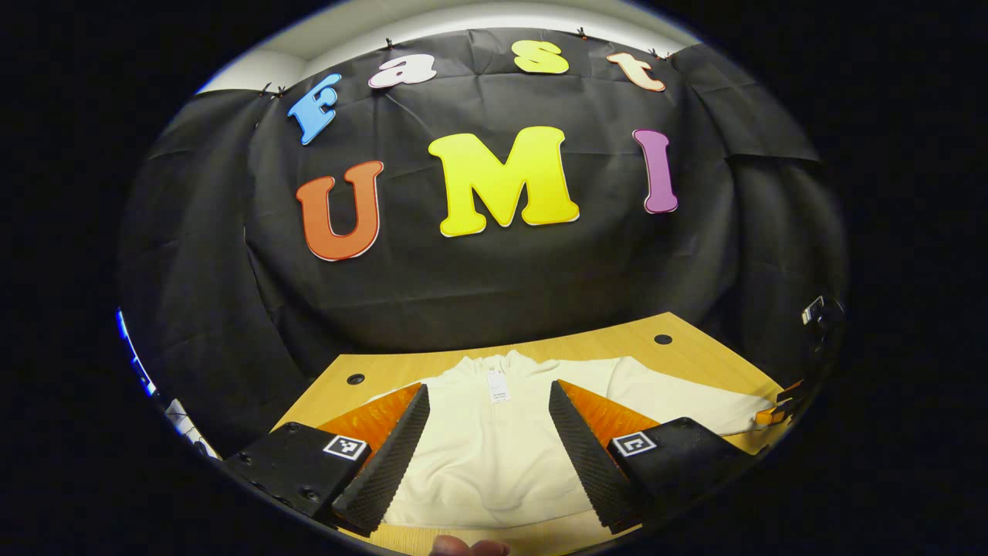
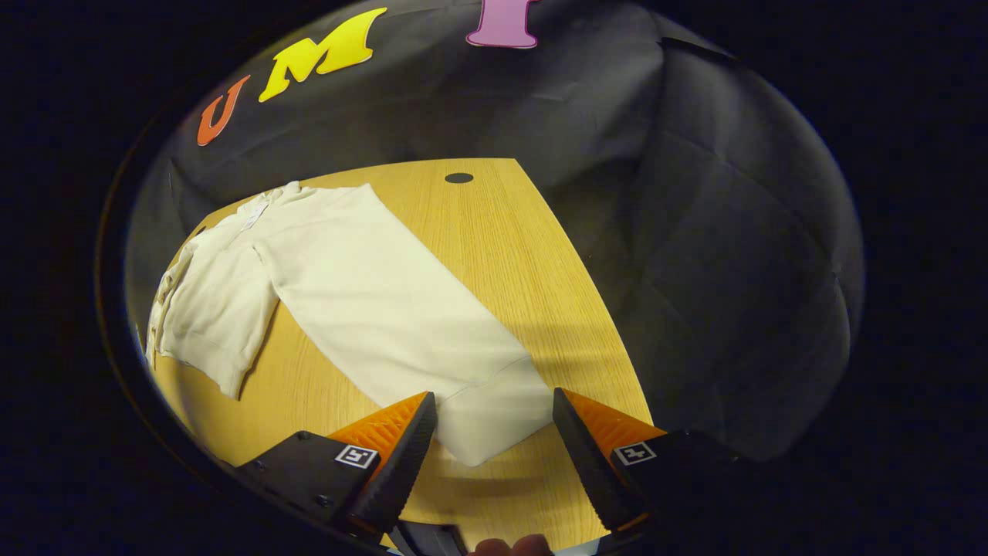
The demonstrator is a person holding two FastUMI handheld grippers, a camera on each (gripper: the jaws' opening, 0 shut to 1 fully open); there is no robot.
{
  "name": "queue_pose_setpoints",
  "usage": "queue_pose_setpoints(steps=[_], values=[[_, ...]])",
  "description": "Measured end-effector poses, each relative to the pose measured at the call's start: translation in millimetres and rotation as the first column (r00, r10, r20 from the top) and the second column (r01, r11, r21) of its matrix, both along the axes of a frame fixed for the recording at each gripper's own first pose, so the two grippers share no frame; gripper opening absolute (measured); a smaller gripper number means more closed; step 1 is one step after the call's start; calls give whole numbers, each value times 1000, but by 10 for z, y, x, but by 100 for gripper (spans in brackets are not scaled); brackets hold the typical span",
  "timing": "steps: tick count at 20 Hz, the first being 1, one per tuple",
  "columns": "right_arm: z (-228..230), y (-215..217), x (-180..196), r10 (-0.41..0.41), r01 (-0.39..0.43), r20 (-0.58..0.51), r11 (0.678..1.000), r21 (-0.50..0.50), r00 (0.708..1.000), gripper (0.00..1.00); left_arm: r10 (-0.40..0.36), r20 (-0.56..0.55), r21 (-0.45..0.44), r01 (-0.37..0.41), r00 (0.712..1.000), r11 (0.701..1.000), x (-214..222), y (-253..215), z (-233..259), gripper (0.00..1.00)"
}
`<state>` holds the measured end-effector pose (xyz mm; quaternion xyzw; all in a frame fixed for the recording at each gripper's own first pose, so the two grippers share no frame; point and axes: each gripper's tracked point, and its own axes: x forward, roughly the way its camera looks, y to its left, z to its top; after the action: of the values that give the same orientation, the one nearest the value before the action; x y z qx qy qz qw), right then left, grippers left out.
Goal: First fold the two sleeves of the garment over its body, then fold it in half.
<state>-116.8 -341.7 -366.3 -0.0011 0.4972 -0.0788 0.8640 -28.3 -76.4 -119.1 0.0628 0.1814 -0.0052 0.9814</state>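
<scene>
Plainly, both pairs of fingers stand apart and hold nothing. The left gripper (image 1: 488, 448) hovers over the body of the cream garment (image 1: 494, 440), which lies flat on the wooden table (image 1: 695, 355). The right gripper (image 2: 494, 455) frames the cuff of one outstretched sleeve (image 2: 401, 316).

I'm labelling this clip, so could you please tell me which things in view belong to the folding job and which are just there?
Job: garment; its outstretched sleeve; left hand-held gripper; right hand-held gripper.

Just there: wooden table; black cloth wall.
</scene>
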Motion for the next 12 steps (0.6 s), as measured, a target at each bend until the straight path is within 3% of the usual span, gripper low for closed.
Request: queue_pose_setpoints(steps=[4,6,9,12], values=[[-132,0,-52,-34,39,-65,996,75,997,94,18,0,14,-18,1000,1000,-3,-9,29,99],[-166,-29,-97,-17,21,-81,999,50,997,95,29,5,7,-29,1000,1000,-14,-3,63,99],[-163,22,-61,-22,28,-82,997,68,996,55,41,4,-1,-41,999,999,-14,20,81,99],[-163,12,-45,-73,82,-87,991,104,993,23,43,5,-9,-43,999,999,-14,57,95,99]])
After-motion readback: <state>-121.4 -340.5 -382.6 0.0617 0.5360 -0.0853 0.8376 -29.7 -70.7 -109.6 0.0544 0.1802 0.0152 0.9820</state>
